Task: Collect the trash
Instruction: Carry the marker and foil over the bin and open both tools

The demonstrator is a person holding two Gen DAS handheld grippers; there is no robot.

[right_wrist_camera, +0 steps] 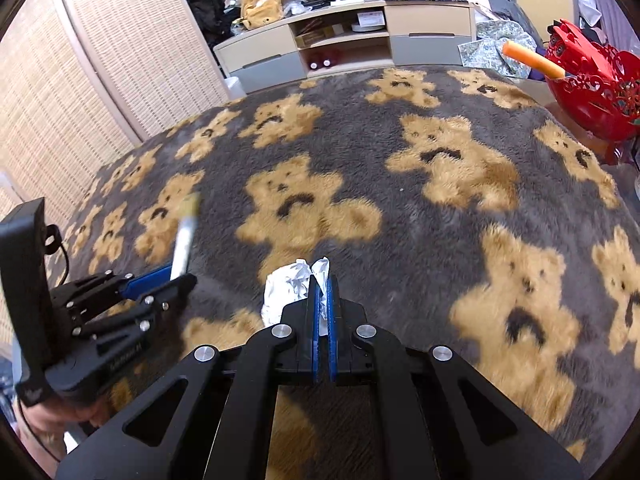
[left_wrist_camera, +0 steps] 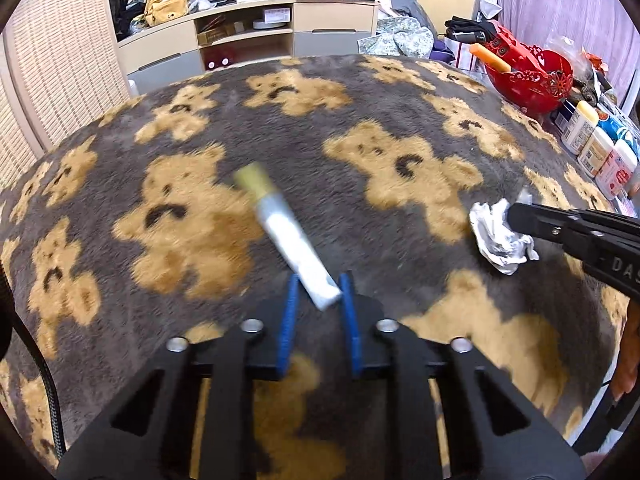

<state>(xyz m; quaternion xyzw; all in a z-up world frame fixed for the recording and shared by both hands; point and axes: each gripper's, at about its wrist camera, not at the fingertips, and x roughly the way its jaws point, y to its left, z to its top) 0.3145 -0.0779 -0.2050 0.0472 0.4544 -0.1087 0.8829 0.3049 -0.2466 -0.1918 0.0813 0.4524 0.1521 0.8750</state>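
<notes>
My left gripper point(left_wrist_camera: 320, 294) is shut on the lower end of a white tube with a yellow cap point(left_wrist_camera: 286, 236); the tube sticks up and to the left above the bear-patterned blanket point(left_wrist_camera: 360, 120). In the right wrist view the same tube point(right_wrist_camera: 185, 236) rises from the left gripper point(right_wrist_camera: 170, 276). My right gripper point(right_wrist_camera: 322, 280) is shut on a crumpled white tissue point(right_wrist_camera: 286, 284), which bulges out to the left of the blue pads. In the left wrist view the tissue point(left_wrist_camera: 498, 234) hangs from the right gripper point(left_wrist_camera: 516, 210) at the right.
A red openwork basket point(left_wrist_camera: 528, 80) holding an orange stick stands at the blanket's far right, also in the right wrist view point(right_wrist_camera: 596, 96). Several white bottles point(left_wrist_camera: 596, 148) line the right edge. A TV cabinet point(left_wrist_camera: 248, 40) stands beyond the blanket, a woven screen point(left_wrist_camera: 60, 60) on the left.
</notes>
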